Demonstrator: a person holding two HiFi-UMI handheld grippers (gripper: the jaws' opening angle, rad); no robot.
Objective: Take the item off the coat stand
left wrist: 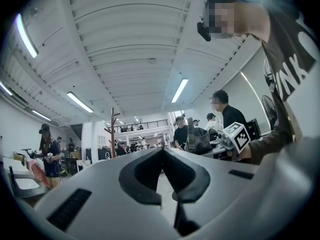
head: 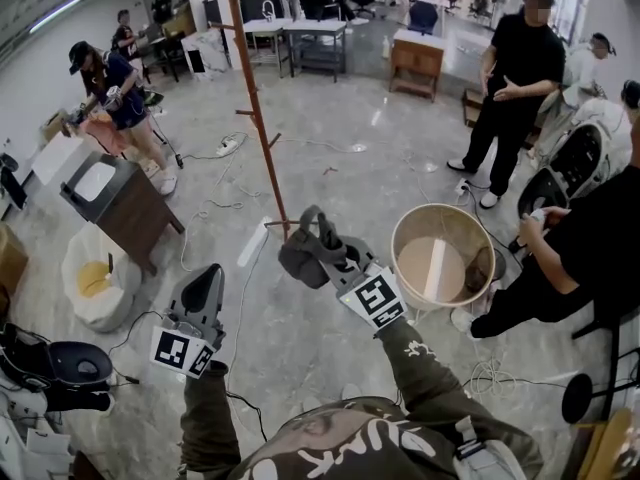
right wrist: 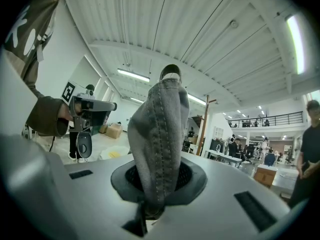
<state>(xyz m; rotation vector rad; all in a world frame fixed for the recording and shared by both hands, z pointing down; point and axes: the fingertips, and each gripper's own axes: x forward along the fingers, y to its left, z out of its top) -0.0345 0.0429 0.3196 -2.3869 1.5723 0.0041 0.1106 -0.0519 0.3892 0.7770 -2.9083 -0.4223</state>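
Note:
The coat stand is a thin brown pole with short pegs, rising from the marble floor in the middle of the head view. It also shows far off as the coat stand in the right gripper view. My right gripper is shut on a grey fabric bag, held in the air just right of the pole's lower end and apart from the pegs. The bag fills the space between the jaws. My left gripper hangs low at the left, shut and empty, its jaws meeting at a point.
A round beige tub stands on the floor to the right, beside a seated person. Another person in black stands behind it. A brown cabinet, a white sack and floor cables lie to the left.

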